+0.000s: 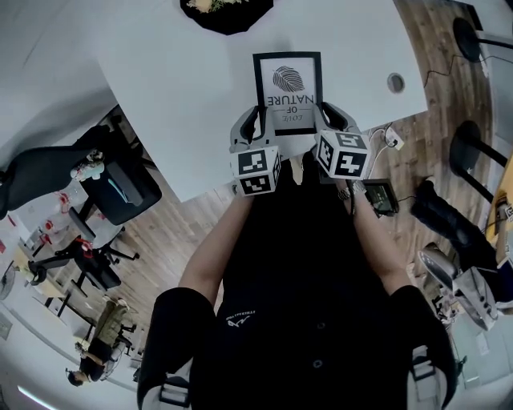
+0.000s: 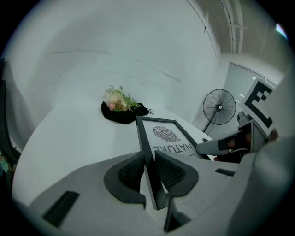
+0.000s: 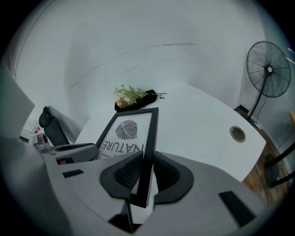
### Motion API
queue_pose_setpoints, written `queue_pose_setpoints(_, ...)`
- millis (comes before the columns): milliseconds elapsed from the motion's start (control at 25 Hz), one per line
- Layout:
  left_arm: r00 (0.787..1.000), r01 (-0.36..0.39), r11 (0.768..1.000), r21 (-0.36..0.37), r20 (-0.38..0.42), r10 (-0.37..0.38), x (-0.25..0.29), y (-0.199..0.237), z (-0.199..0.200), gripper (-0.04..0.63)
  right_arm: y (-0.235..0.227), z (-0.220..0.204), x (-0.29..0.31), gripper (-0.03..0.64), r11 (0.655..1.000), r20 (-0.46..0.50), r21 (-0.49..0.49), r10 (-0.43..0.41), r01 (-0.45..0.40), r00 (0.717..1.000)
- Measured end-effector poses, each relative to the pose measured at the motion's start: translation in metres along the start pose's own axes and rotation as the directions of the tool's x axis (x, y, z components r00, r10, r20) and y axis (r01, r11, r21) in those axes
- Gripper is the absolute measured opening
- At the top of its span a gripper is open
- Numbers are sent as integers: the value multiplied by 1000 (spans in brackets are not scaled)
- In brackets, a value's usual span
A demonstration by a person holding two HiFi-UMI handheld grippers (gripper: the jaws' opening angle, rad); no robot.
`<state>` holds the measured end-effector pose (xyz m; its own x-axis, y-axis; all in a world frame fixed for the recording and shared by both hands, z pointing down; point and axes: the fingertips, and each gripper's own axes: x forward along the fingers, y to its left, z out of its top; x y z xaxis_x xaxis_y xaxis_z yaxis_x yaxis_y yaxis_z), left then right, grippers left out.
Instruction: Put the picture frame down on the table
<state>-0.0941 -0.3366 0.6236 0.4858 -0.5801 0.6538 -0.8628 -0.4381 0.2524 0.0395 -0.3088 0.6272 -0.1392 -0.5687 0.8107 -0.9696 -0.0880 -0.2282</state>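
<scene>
the picture frame [image 1: 288, 88] is held face up over the near part of the white table [image 1: 160, 96]; i cannot tell if it touches the top. the left gripper [image 2: 150, 173] is clamped on its left edge and the right gripper [image 3: 145, 173] on its right edge. flowers [image 1: 227, 6] lie at the table's far side.

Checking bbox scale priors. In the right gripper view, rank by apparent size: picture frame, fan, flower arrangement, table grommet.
1. picture frame, but it is nearest the camera, which inflates it.
2. fan, not far behind; it stands far off, so true size is unsure.
3. flower arrangement.
4. table grommet.
</scene>
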Motion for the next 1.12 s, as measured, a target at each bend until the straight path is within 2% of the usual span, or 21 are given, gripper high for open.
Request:
queue_pose_setpoints(440, 993, 8, 1000, 27, -121, -4, 34, 8, -29, 78, -13, -24, 34, 72, 1000, -79, 14, -1, 2, 997)
queue_pose_setpoints(560, 990, 5, 1000, 4, -144, -4, 37, 10, -35, 78, -15, -30, 39, 72, 999, -95, 32, 7, -4, 995)
queue_pose_setpoints(1120, 979, -14, 1000, -21, -205, 10, 46, 12, -53, 77, -20, -44, 50, 74, 1000, -133, 23, -1, 5, 991)
